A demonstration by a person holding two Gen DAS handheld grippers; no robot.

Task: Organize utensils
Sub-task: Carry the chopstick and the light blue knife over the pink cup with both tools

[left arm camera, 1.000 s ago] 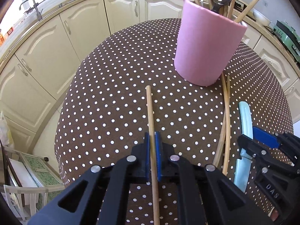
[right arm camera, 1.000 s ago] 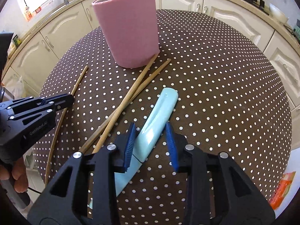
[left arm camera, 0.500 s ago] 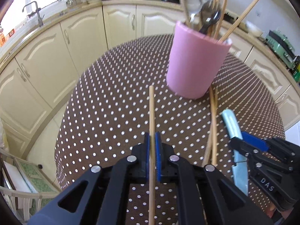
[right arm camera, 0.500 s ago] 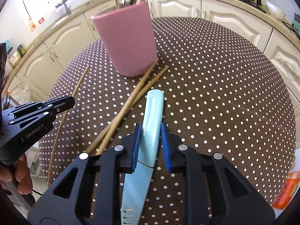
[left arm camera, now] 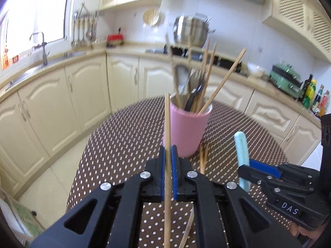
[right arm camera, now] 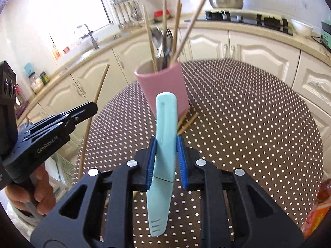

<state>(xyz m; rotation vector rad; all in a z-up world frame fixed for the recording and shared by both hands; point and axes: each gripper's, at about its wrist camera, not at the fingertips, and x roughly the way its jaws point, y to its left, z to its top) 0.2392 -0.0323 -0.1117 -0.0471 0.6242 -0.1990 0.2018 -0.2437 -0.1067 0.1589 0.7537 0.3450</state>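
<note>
A cup [right arm camera: 163, 86] stands on the tabletop [right arm camera: 248, 119], with chopsticks and spoons [right arm camera: 163, 39] upright in it. Against its base, on the side nearer the grippers, two loose chopsticks [right arm camera: 187, 122] lie on the tabletop. Before the cup and lifted clear of the tabletop, the left gripper [left arm camera: 168, 171] carries a single chopstick [left arm camera: 167, 128] between its jaws, while to its right the right gripper [right arm camera: 166, 161] carries a knife [right arm camera: 165, 128], handle end toward the cup. Cabinets [left arm camera: 68, 103] stand behind the tabletop.
</note>
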